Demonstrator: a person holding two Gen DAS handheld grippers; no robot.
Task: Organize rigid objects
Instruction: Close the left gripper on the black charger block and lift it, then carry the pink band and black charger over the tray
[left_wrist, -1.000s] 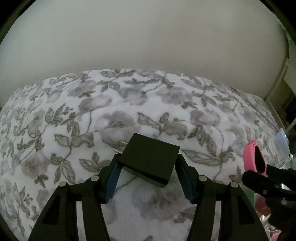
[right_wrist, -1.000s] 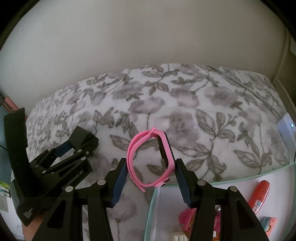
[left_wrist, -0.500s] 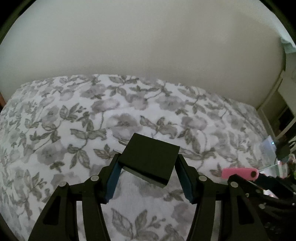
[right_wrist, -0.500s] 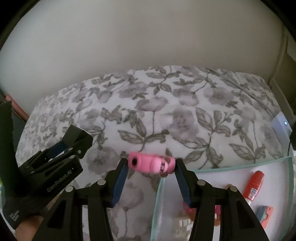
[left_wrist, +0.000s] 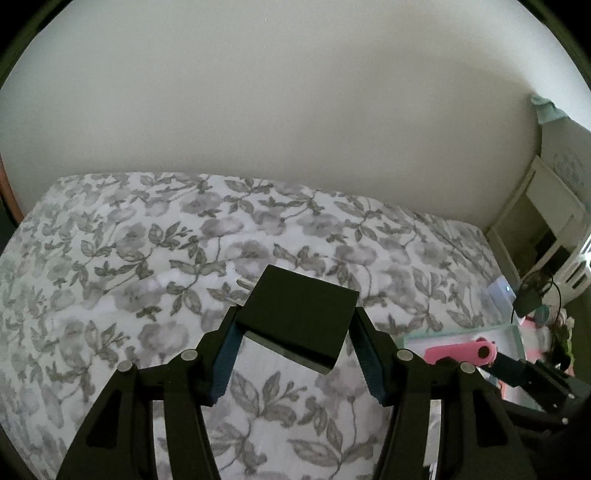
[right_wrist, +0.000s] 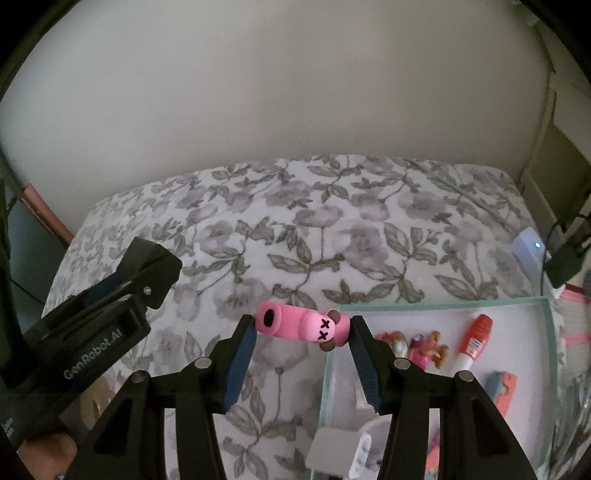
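Observation:
My left gripper (left_wrist: 295, 325) is shut on a black box-shaped charger (left_wrist: 299, 314), held above the floral bedspread (left_wrist: 147, 258); metal prongs stick out at its far left edge. My right gripper (right_wrist: 301, 326) is shut on a pink wristband (right_wrist: 299, 326) with a small cartoon face, held edge-on above the near left corner of the mint-rimmed tray (right_wrist: 550, 332). In the left wrist view the pink wristband (left_wrist: 461, 352) and the right gripper show at the right, over the tray (left_wrist: 517, 332). In the right wrist view the left gripper (right_wrist: 122, 295) is at the left, seen from the side.
The tray holds a red-capped tube (right_wrist: 474, 339), small figurines (right_wrist: 424, 349), an orange case (right_wrist: 502, 387) and white items at its near end. A white device with a blue light (right_wrist: 526, 251) and a black plug lie on the bed at right. A plain wall stands behind the bed.
Both grippers have risen with their loads, so more of the bed shows. The pink wristband has turned from a face-on loop to edge-on, and the tray has come further into view.

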